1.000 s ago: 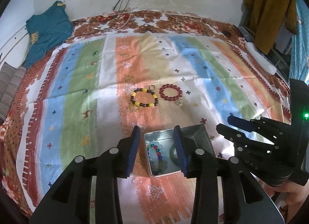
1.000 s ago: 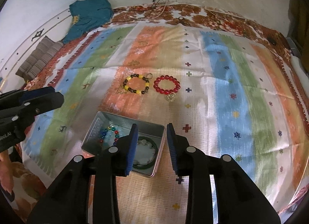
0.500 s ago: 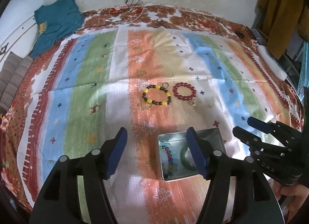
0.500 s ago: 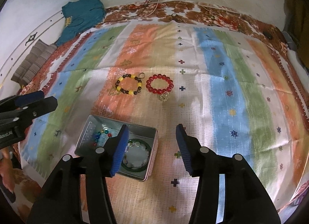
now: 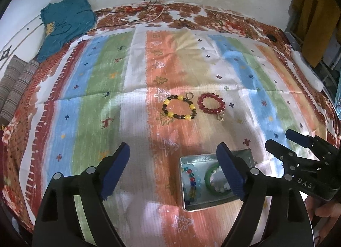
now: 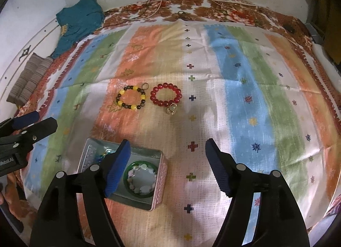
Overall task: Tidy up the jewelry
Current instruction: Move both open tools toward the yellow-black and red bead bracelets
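Both tongs have spread wide — left tongs [image 5: 172,153] and right tongs [image 6: 167,148] empty, hiding part of the tin [image 5: 215,206].

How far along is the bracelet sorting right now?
About halfway. Done: the green bangle and multicoloured bead bracelet lie in the square metal tin. In hand: nothing; left claw and right claw are open. Left: the yellow-and-black bead bracelet and red bead bracelet on the striped cloth.
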Demonstrator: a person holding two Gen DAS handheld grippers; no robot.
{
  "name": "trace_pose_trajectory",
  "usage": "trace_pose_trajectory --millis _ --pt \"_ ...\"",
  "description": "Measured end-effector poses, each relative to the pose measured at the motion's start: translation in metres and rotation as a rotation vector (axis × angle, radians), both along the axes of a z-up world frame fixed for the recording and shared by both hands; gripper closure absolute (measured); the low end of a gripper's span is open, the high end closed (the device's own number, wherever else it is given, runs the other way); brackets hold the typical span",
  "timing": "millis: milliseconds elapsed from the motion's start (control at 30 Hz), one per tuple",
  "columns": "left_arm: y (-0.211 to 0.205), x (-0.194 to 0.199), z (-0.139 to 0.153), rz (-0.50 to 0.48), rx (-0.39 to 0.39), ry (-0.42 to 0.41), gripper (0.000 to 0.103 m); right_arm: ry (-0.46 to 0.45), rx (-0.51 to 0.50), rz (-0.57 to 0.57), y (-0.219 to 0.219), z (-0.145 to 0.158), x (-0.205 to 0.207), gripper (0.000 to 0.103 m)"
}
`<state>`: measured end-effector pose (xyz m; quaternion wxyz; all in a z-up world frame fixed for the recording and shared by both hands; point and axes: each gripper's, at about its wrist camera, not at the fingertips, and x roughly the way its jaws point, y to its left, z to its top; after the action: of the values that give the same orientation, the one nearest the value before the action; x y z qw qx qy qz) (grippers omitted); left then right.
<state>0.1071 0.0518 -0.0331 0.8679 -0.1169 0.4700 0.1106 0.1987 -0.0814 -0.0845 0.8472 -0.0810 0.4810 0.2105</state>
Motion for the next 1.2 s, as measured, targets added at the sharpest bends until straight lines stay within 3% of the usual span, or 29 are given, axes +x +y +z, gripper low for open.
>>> trace_pose_trajectory --millis 233,600,1200 --pt "0.007 0.015 -0.006 0.01 0.028 0.009 0.014 0.024 0.003 -0.002 0.002 -0.004 0.015 0.029" --pt "0.019 0.036 -0.017 0.024 0.042 0.042 0.014 -0.008 -0.064 0.008 0.013 -0.01 0.029 0.026" --pt "0.029 0.071 -0.047 0.021 0.062 0.116 0.014 0.02 -0.096 -0.001 0.027 -0.024 0.059 0.026"
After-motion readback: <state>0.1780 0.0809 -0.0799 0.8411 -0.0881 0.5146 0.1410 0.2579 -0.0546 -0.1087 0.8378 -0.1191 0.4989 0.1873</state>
